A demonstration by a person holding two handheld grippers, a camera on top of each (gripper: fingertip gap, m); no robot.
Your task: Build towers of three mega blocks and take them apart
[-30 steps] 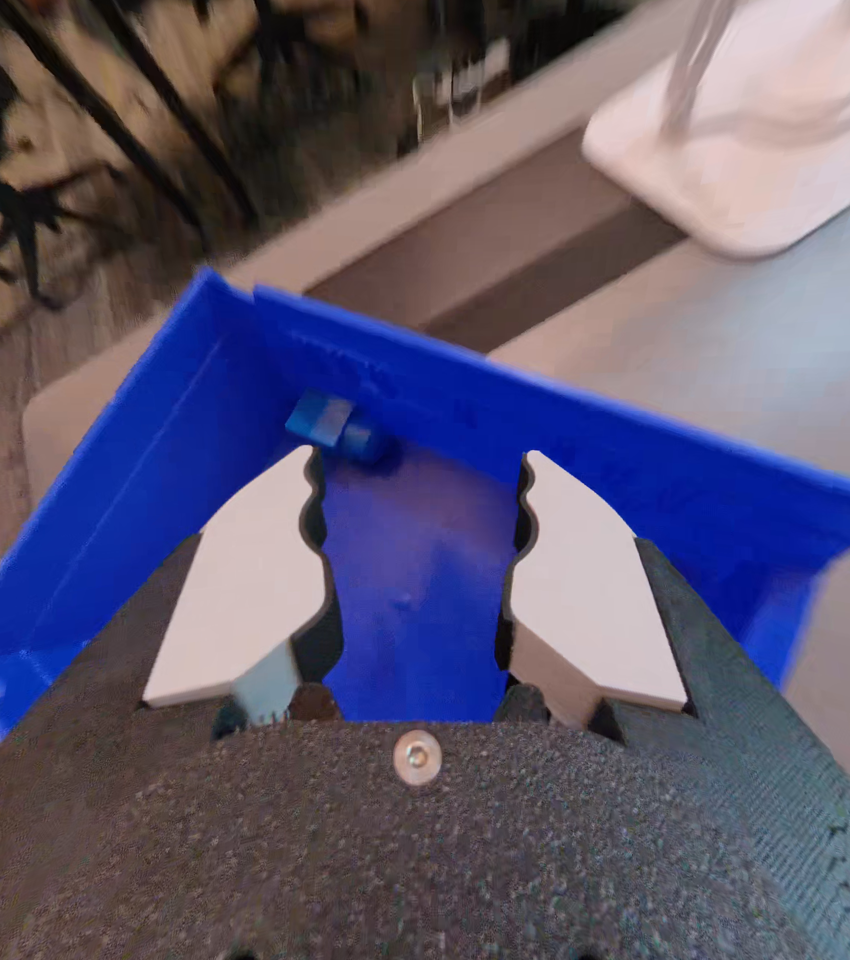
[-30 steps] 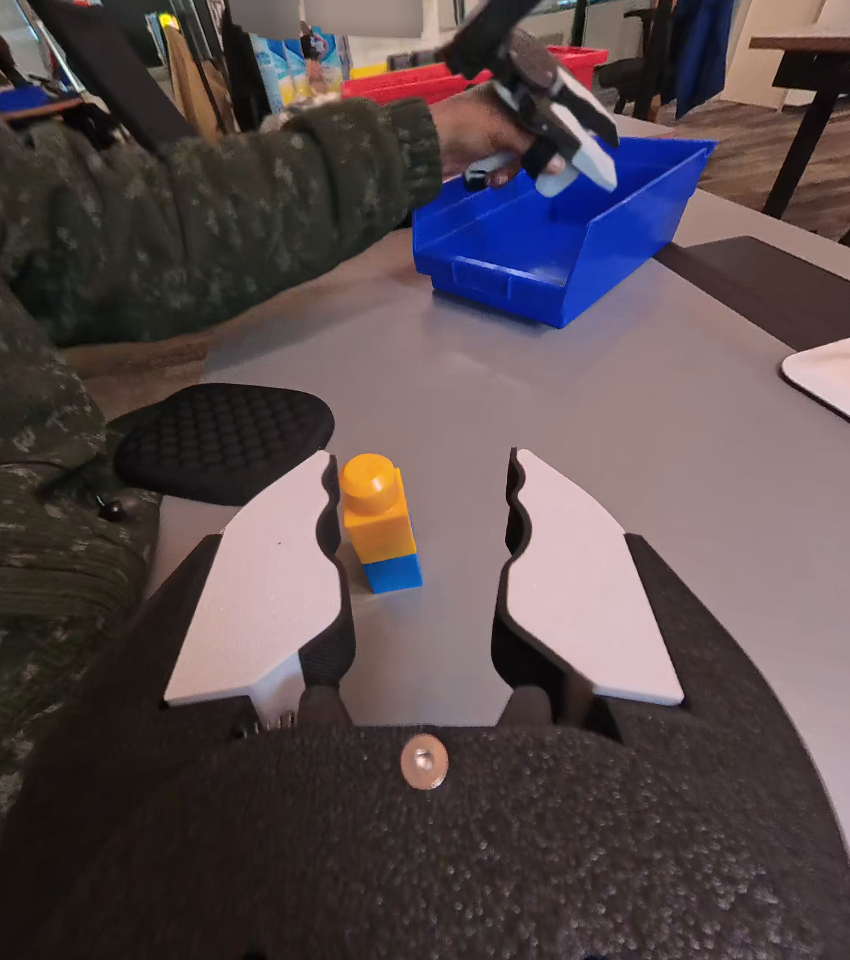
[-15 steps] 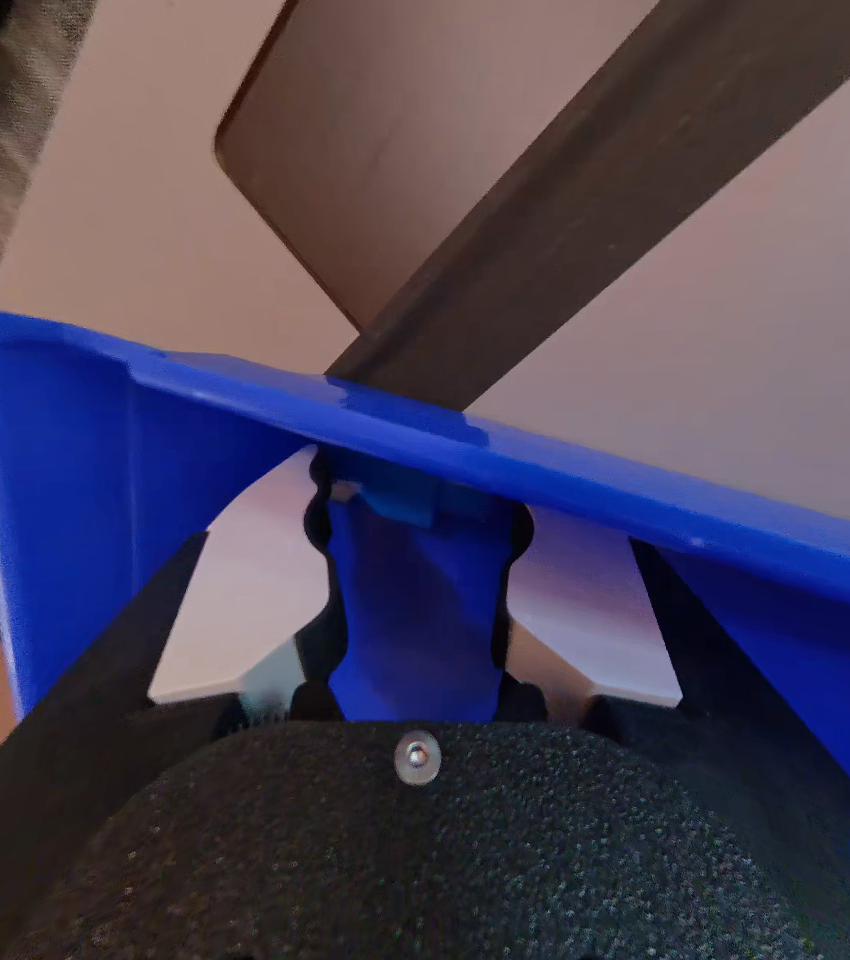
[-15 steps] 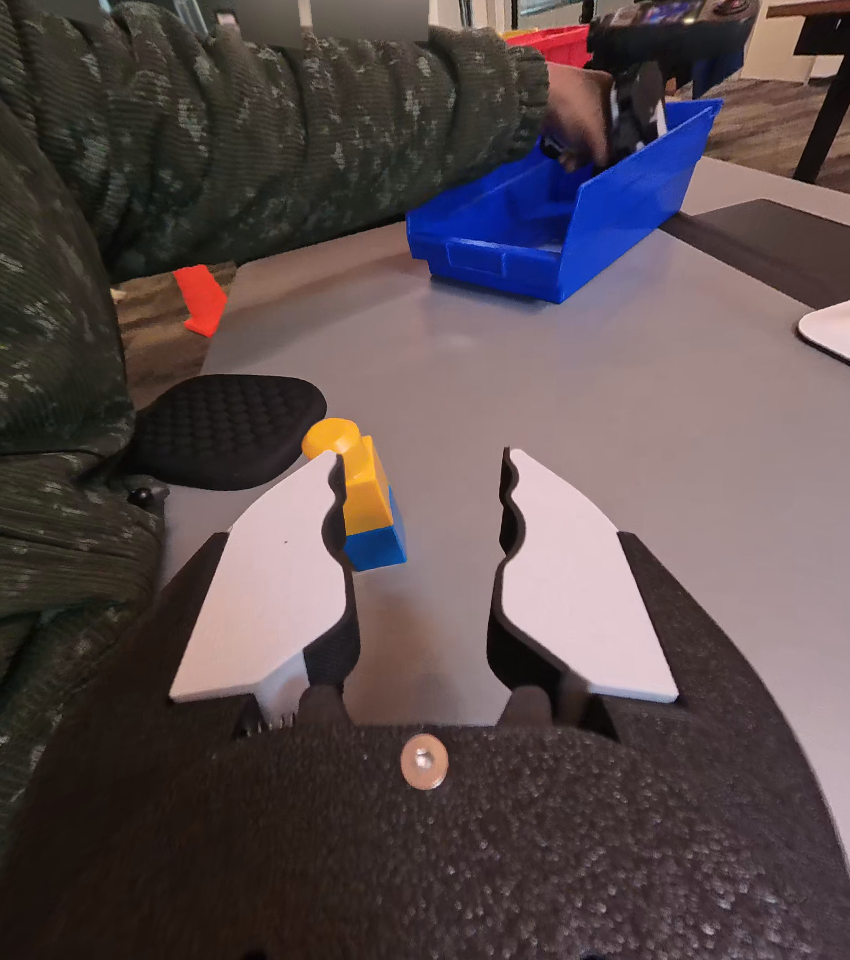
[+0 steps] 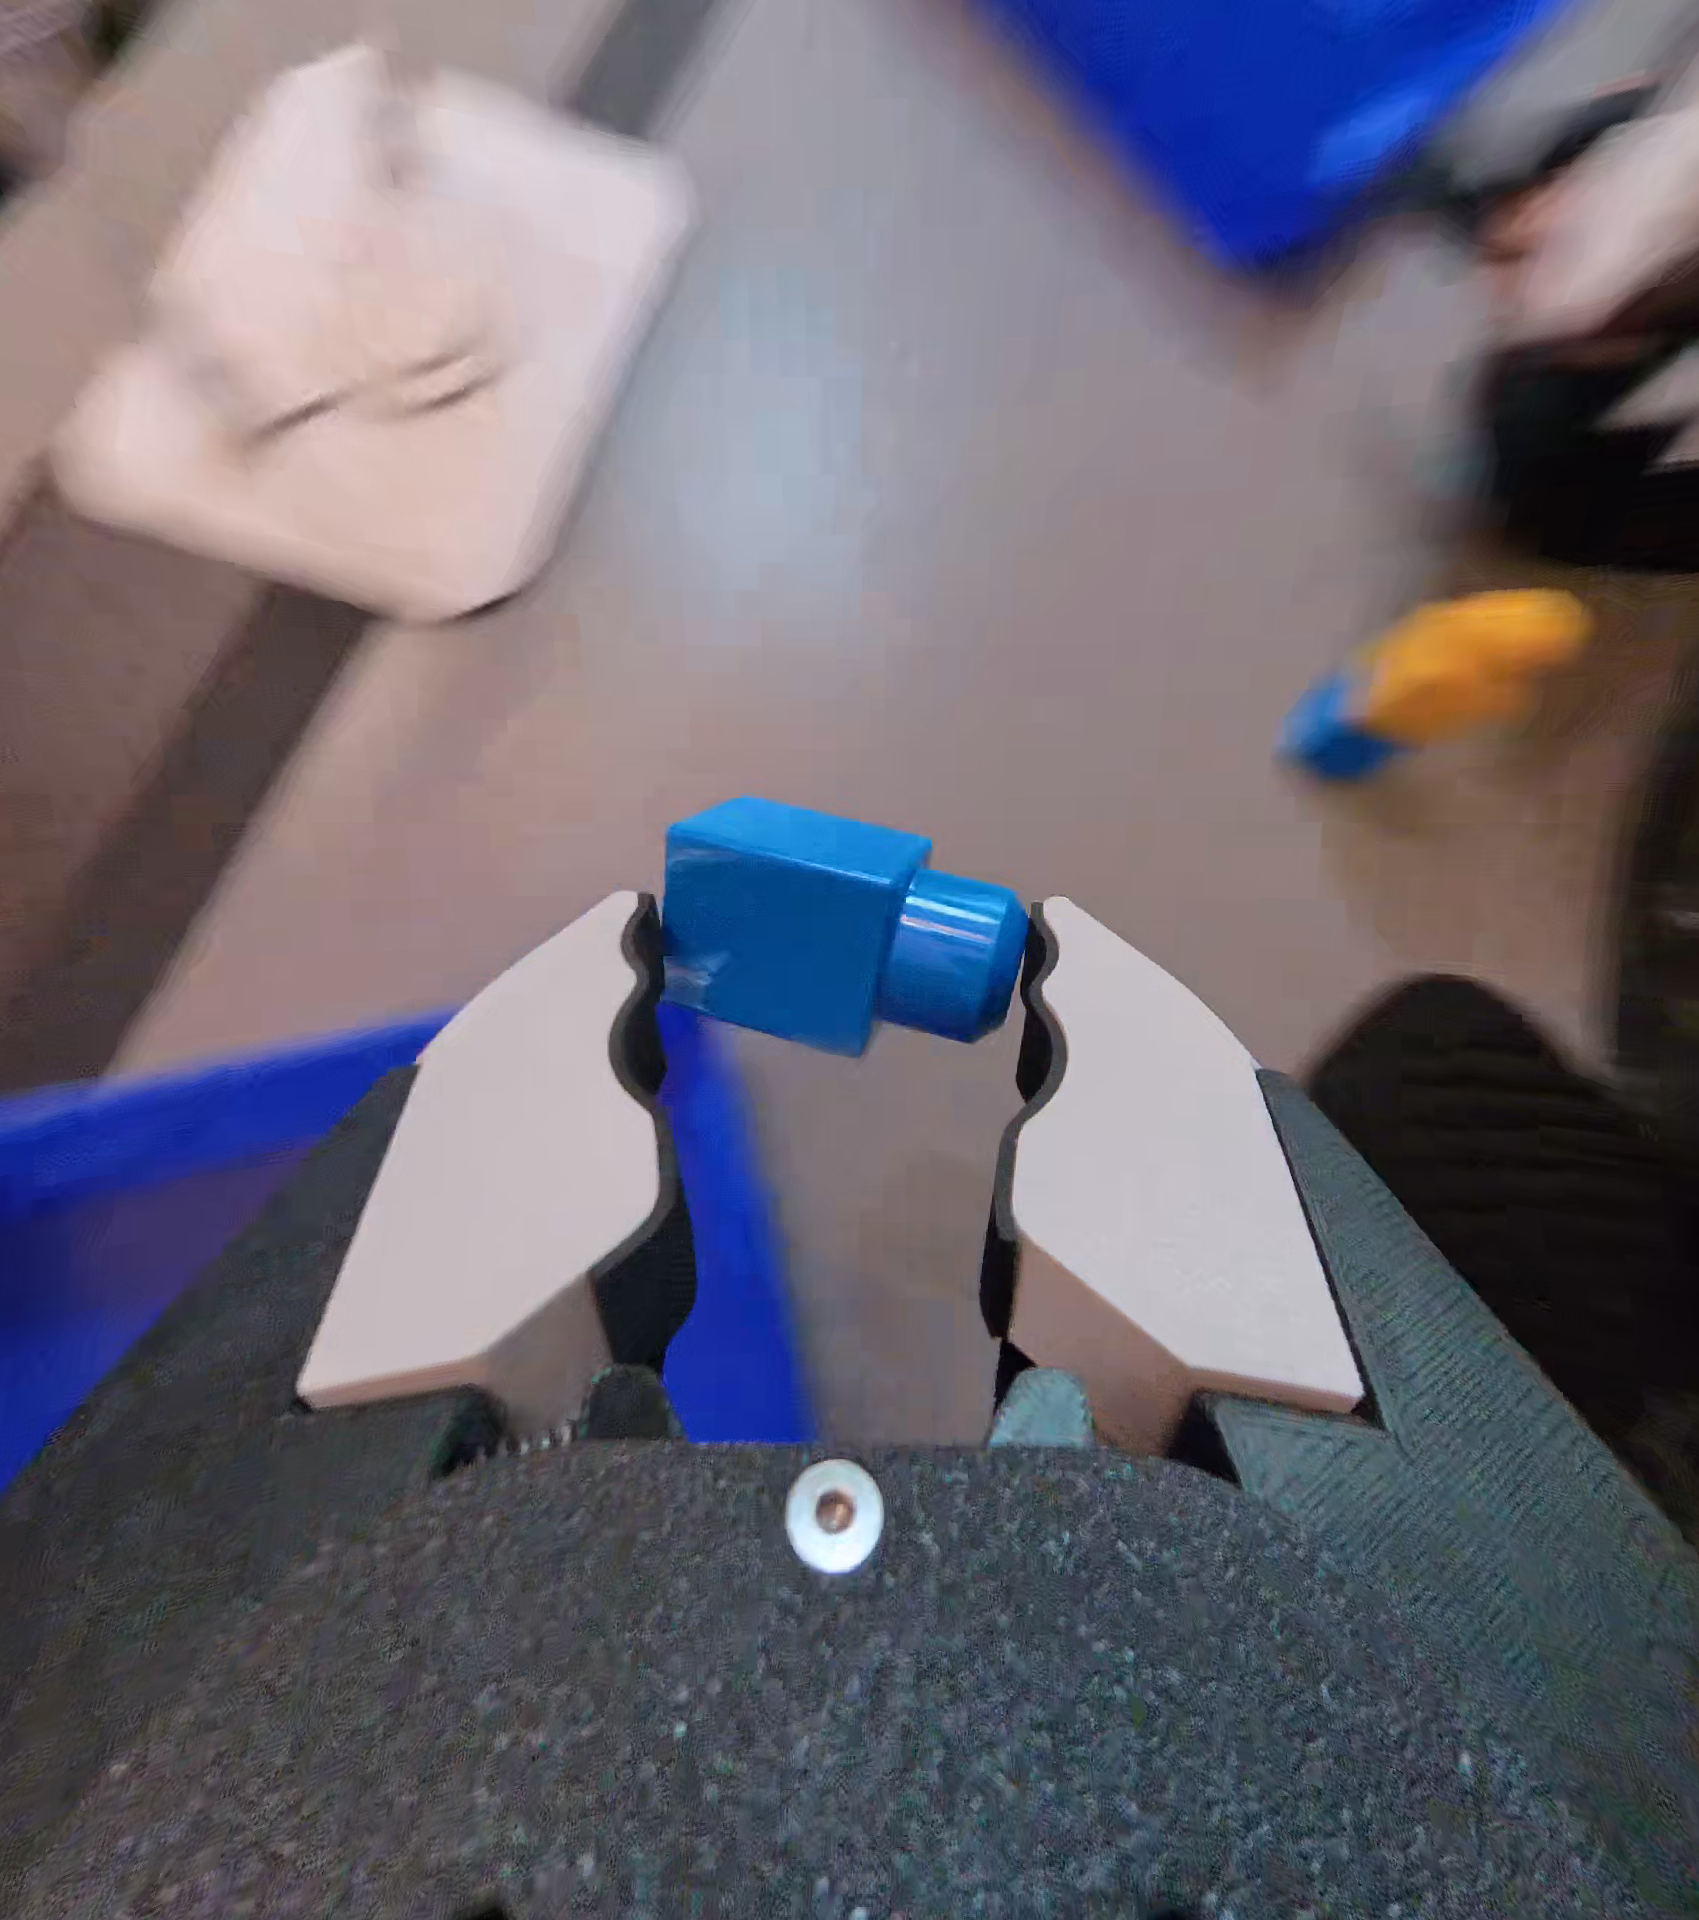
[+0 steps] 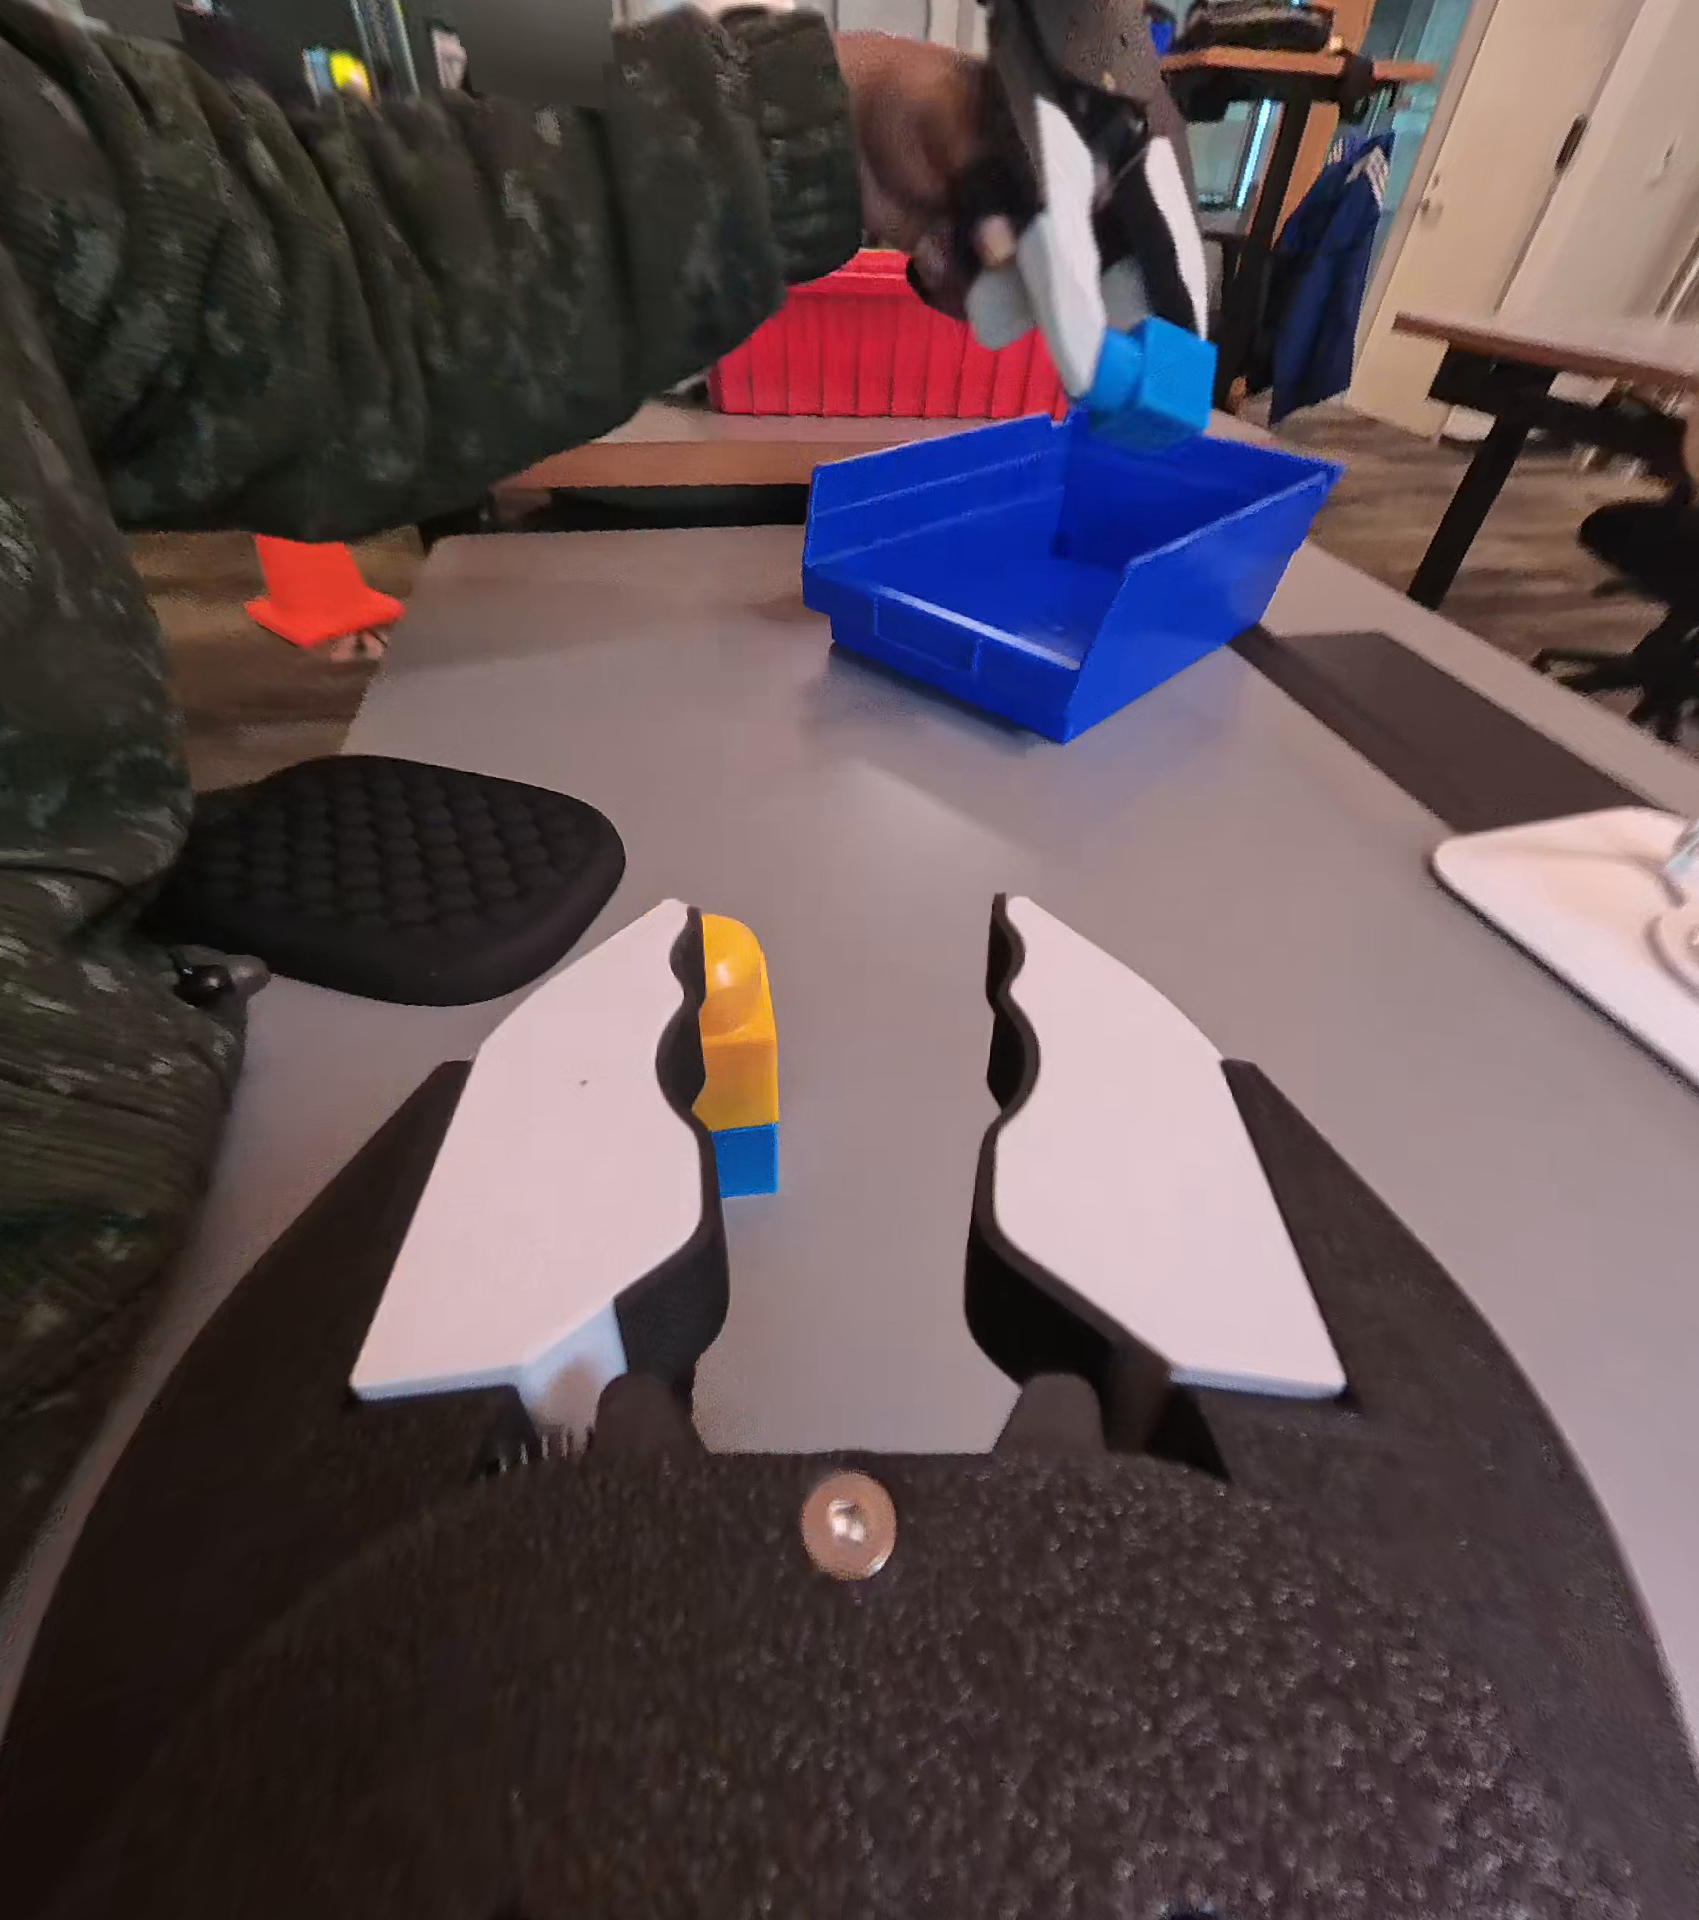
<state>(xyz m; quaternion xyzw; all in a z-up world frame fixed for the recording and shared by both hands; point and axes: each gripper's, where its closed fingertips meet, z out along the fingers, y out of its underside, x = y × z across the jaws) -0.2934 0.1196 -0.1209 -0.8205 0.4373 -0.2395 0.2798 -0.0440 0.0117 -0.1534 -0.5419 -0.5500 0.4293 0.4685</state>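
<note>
My left gripper (image 5: 834, 940) is shut on a blue mega block (image 5: 803, 935), held sideways with its stud pointing right, lifted above the blue bin (image 5: 97, 1174). In the right wrist view the same block (image 6: 1151, 384) hangs from the left gripper (image 6: 1115, 353) above the bin (image 6: 1063, 613). A two-block stack, orange block (image 6: 739, 1029) on a blue block (image 6: 747, 1158), stands on the grey table (image 6: 928, 810). My right gripper (image 6: 840, 935) is open, its left finger beside the stack and hiding part of it. The stack also shows blurred in the left wrist view (image 5: 1427, 675).
A black textured pad (image 6: 398, 873) lies left of the stack. A white lamp base (image 6: 1634, 935) sits at the table's right. A person's green sleeve (image 6: 305, 260) reaches across the left. A red bin (image 6: 866, 343) and an orange piece (image 6: 320, 597) lie beyond the table. The left gripper's tips are roughly 30 cm from the right gripper's.
My left gripper closed on the blue block in the bin and lifted it out. The stack, tilted half a second ago, stands upright again beside my right gripper's left finger.
</note>
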